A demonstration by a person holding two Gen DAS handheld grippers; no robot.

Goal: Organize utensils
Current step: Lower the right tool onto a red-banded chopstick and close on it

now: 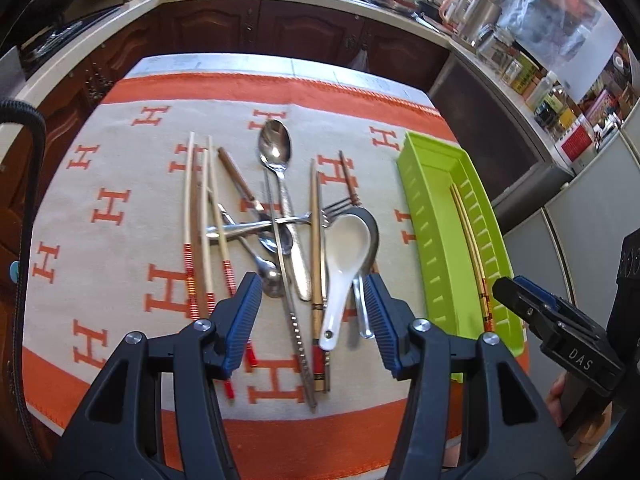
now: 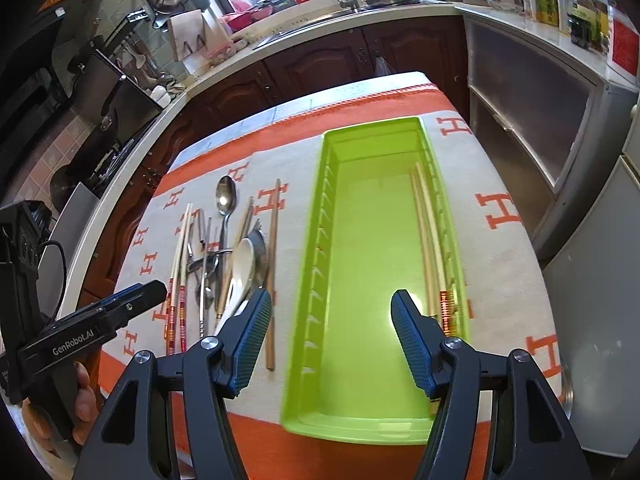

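Kitchen table, orange-bordered cloth (image 1: pixel 120 184). Green tray (image 2: pixel 308 320) holds one chopstick pair (image 2: pixel 430 248), apparently two sticks. The remaining utensil pile (image 1: pixel 280 232) lies on the cloth beside the tray, unsorted. Left gripper (image 1: pixel 312 312) and right gripper (image 2: pixel 332 336): jaws spread, nothing held.
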